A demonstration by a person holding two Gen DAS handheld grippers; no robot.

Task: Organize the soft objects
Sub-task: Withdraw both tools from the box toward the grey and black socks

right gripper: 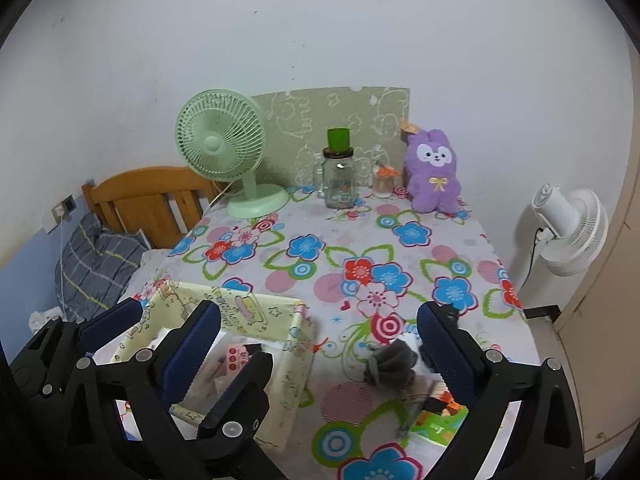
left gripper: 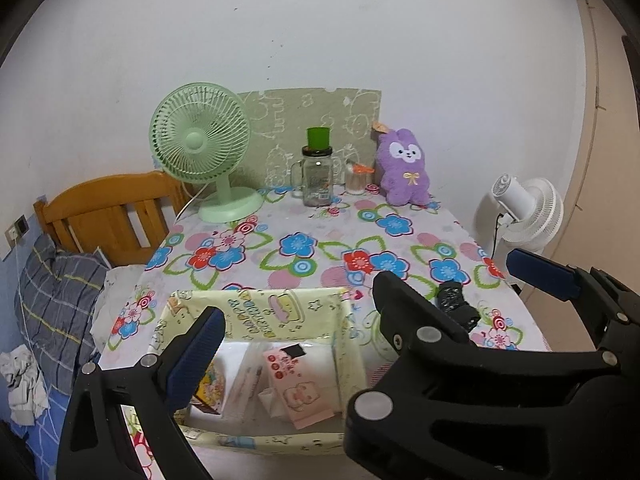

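A pale yellow fabric box (left gripper: 256,312) (right gripper: 240,308) sits at the near left of the flowered table and holds a pink tissue pack (left gripper: 296,388) and other packets. My left gripper (left gripper: 296,344) hangs open above the box. In the left wrist view a second gripper (left gripper: 540,276) stands to its right. A grey soft bundle (right gripper: 392,364) lies on the cloth right of the box, between my open right gripper's (right gripper: 320,344) fingers. A dark bundle (left gripper: 454,300) also shows in the left wrist view. A purple plush rabbit (left gripper: 404,168) (right gripper: 434,172) leans against the back wall.
At the back stand a green desk fan (left gripper: 200,148), a glass jar with a green cup on top (left gripper: 318,176) and a small jar (left gripper: 356,180). A white fan (right gripper: 568,232) stands right of the table. A bed with a wooden headboard (left gripper: 108,216) lies left. A green packet (right gripper: 436,424) lies near the grey bundle.
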